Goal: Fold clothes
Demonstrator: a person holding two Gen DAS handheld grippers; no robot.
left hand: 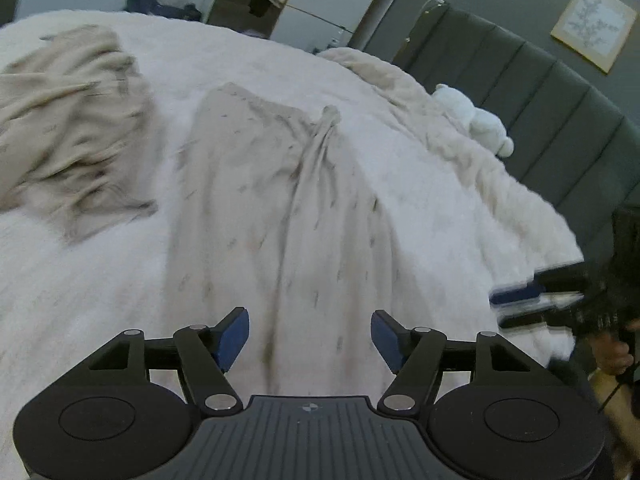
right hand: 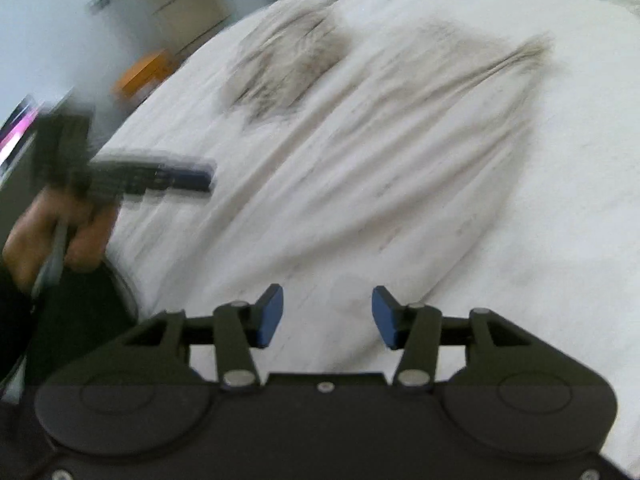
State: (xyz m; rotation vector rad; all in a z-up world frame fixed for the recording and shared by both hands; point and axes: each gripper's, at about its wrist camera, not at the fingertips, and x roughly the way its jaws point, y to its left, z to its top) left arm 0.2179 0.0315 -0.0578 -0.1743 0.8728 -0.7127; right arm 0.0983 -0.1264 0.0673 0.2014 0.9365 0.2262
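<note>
Both claws (left hand: pixel 310 338) (right hand: pixel 327 316) agape, empty.

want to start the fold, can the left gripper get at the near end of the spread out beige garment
Probably yes. The left gripper is open right over the near end of the beige garment, with nothing between them; the right gripper is off to the side.

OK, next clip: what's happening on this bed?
A person is holding a two-finger gripper in each hand over a bed covered with a white fuzzy blanket. A beige patterned garment lies spread lengthwise in front of them, wrinkled and bunched at its far end. A second beige garment sits crumpled farther off. The left gripper and right gripper are both open and empty above the near edge of the spread garment, so no fold has visibly started. Both views are motion-blurred.
</note>
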